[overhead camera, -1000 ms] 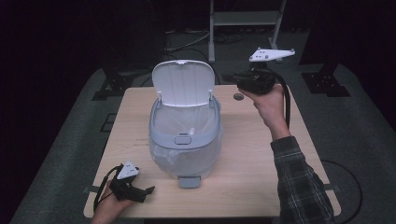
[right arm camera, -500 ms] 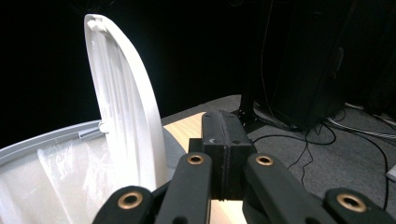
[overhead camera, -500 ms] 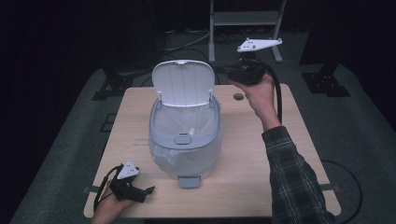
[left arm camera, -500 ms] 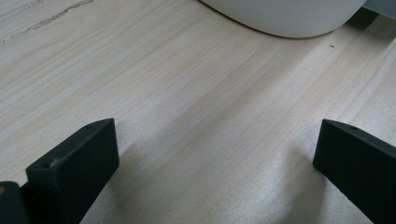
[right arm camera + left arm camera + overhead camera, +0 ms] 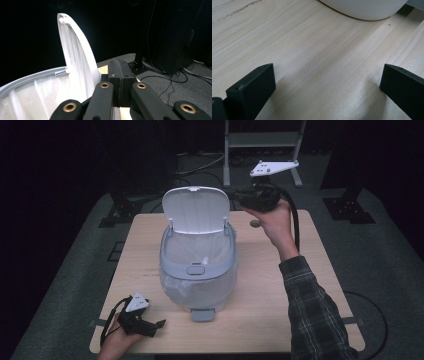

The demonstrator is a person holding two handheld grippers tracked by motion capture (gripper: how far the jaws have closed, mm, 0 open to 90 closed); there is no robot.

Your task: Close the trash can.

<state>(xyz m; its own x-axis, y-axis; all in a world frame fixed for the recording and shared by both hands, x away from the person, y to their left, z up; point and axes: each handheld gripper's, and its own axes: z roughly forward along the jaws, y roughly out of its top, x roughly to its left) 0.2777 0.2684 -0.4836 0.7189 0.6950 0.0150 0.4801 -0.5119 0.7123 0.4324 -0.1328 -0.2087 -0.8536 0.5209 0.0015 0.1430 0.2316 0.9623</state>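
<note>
At the near left corner: the left tool (image 5: 142, 324) lies low on the wooden bench (image 5: 310, 290), held by the person's left hand (image 5: 116, 344).
Left tool state: its two black jaws stand wide apart with bare wood between them; in the left gripper view, nothing is gripped.
Left tool cable: a black loop trails off the near bench edge beside the hand.
Middle of the bench: a pale grey pedal bin (image 5: 197, 270) stands upright, its foot pedal (image 5: 202, 315) facing the near edge.
Bin inside: a clear liner bag shows through the rim.
Bin lid: the lid (image 5: 196, 211) is swung up and stands nearly upright at the far side of the bin.
Far right: the right hand (image 5: 274, 222) holds the right tool (image 5: 234, 196) raised above the bench, just beside the lid's right edge.
Right tool state: its jaws are pressed together with nothing between them, pointing toward the lid (image 5: 75, 50).
Beyond the bench: a metal stand (image 5: 260, 150) on the dark floor.
</note>
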